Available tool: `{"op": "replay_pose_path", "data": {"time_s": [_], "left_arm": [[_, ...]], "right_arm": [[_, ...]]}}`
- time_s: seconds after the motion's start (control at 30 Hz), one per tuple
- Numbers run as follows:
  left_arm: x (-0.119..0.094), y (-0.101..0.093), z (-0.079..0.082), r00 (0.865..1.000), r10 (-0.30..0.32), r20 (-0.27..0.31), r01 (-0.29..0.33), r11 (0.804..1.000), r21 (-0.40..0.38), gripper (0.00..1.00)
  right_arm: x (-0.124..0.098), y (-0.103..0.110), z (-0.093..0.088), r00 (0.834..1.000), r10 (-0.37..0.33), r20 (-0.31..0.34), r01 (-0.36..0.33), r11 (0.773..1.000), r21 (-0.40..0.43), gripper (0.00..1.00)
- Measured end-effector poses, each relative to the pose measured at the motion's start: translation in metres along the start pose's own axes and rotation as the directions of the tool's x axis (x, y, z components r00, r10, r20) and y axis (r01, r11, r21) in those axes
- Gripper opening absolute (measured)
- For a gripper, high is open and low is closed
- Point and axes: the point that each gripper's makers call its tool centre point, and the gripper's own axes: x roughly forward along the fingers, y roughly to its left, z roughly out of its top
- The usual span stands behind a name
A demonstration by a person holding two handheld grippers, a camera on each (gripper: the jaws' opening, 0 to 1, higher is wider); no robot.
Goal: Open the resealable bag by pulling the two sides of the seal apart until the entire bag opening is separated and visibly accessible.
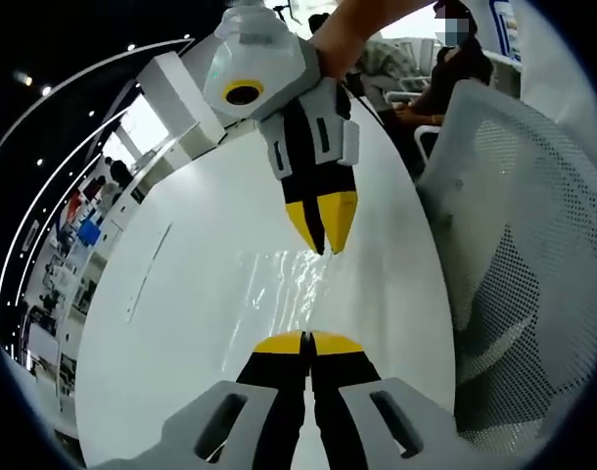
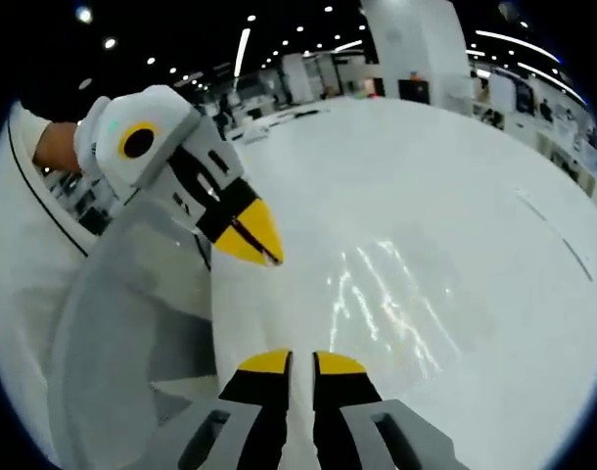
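clear bag (image 1: pixel 289 284) stretched between both hand-held grippers, seemingly

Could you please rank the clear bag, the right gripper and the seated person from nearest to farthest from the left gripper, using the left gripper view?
1. clear bag, on the table just ahead of the left gripper.
2. right gripper, at the bag's far edge.
3. seated person, beyond the table, upper right.
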Motion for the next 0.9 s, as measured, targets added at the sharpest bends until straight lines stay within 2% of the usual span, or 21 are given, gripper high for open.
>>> {"op": "replay_pose_path", "data": {"time_s": [0.23, 0.37, 0.47, 0.5, 0.57, 0.67, 0.77, 0.9], "left_arm": [[0.001, -0.001, 0.002, 1.0, -0.007, 0.008, 0.007, 1.0, -0.001, 0.0], [0.004, -0.004, -0.004, 1.0, -0.027, -0.015, 0.028, 0.999, 0.026, 0.0], [0.005, -0.005, -0.006, 0.999, -0.024, -0.021, 0.026, 0.998, 0.058, 0.07], [0.005, -0.004, -0.006, 1.0, -0.019, -0.022, 0.021, 0.998, 0.066, 0.15], [0.004, -0.002, 0.0, 1.0, -0.011, 0.0, 0.011, 0.997, 0.075, 0.18], [0.002, -0.002, 0.008, 1.0, -0.008, 0.022, 0.006, 0.995, 0.101, 0.18], [0.001, -0.009, 0.015, 0.998, -0.032, 0.049, 0.026, 0.992, 0.123, 0.16], [0.004, -0.017, 0.015, 0.997, -0.057, 0.047, 0.049, 0.987, 0.153, 0.12]], "right_arm": [[0.003, 0.004, -0.003, 1.0, 0.016, -0.023, -0.016, 1.0, 0.011, 0.0], [0.002, 0.004, -0.003, 0.999, 0.016, -0.033, -0.015, 1.0, 0.02, 0.0], [0.001, 0.003, -0.002, 0.999, 0.016, -0.043, -0.015, 0.999, 0.03, 0.0], [0.002, 0.003, -0.001, 0.998, 0.013, -0.057, -0.011, 0.999, 0.031, 0.0], [0.003, 0.002, 0.002, 0.998, 0.007, -0.068, -0.005, 0.999, 0.039, 0.0], [0.005, 0.002, 0.004, 0.997, 0.001, -0.08, 0.003, 0.999, 0.042, 0.0], [0.006, 0.001, 0.006, 0.996, -0.005, -0.086, 0.01, 0.999, 0.051, 0.0], [0.006, -0.003, 0.01, 0.996, -0.018, -0.089, 0.023, 0.998, 0.053, 0.0]]}}
